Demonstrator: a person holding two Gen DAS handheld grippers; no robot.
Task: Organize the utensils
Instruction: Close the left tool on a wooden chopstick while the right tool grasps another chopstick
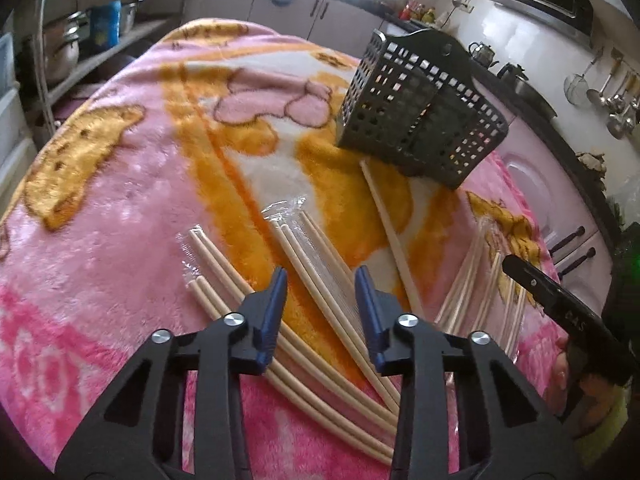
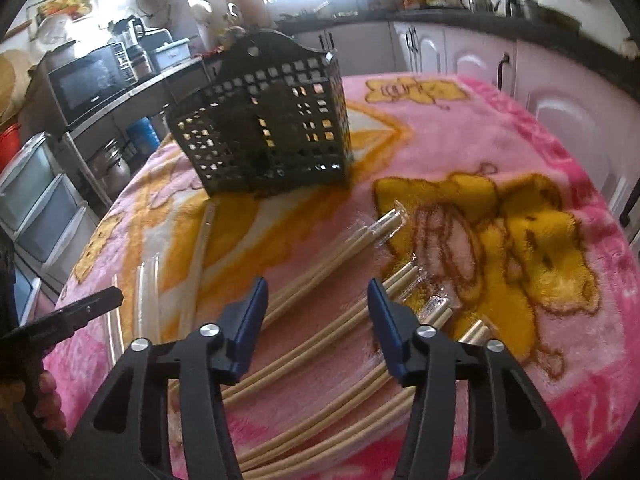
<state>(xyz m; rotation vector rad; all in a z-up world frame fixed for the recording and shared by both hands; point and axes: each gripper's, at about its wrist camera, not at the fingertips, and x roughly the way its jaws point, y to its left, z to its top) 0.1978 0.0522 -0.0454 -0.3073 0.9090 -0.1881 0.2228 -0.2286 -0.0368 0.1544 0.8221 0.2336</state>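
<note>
Several pairs of pale wooden chopsticks in clear plastic sleeves lie on a pink and orange blanket [image 1: 120, 200]. In the left wrist view one wrapped pair [image 1: 316, 264] runs between my left gripper's [image 1: 322, 280] open blue fingers. A black perforated utensil basket [image 1: 420, 116] stands beyond them; it also shows in the right wrist view [image 2: 268, 132]. My right gripper [image 2: 318, 292] is open above more wrapped chopsticks [image 2: 320, 340]. A single bare chopstick [image 1: 390, 232] lies near the basket.
Kitchen cabinets [image 2: 460, 56] and a dark counter ring the table. A microwave [image 2: 90, 84] and plastic drawers [image 2: 36, 200] stand at the left. Ladles [image 1: 612, 100] hang on the wall. The right gripper's handle [image 1: 560, 308] shows in the left wrist view.
</note>
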